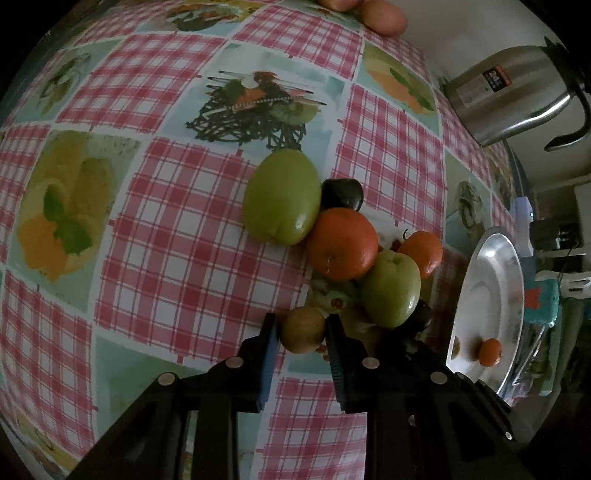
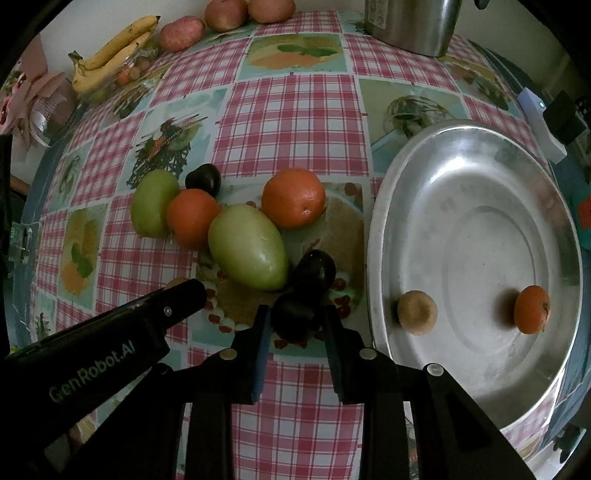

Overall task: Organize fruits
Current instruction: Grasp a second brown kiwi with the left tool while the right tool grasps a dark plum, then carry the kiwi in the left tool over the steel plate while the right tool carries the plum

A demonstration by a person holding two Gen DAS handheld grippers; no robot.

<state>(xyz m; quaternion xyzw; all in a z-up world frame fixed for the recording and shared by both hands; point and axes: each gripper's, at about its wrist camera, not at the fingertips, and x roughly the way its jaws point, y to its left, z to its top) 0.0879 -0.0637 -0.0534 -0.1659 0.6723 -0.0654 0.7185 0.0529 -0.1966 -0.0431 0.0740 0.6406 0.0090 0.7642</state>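
My left gripper (image 1: 301,325) is shut on a small brown fruit (image 1: 303,328) resting on the checked tablecloth. Past it lie two green fruits (image 1: 282,197), two oranges (image 1: 341,243) and a dark plum (image 1: 341,194). My right gripper (image 2: 295,314) is shut on a dark plum (image 2: 295,321), with a second plum (image 2: 314,271) touching it just beyond. The big green fruit (image 2: 247,247) and an orange (image 2: 293,203) lie further on. The silver plate (image 2: 480,155) to the right holds a brown fruit (image 2: 417,312) and a small orange (image 2: 532,309). The left gripper's black housing (image 2: 110,332) comes in from the left.
A steel kettle (image 2: 410,26) stands at the table's far edge. Bananas (image 2: 110,51) and reddish round fruits (image 2: 181,33) lie at the far left. A white device (image 2: 539,122) sits behind the plate. Open cloth lies left of the fruit cluster (image 1: 166,240).
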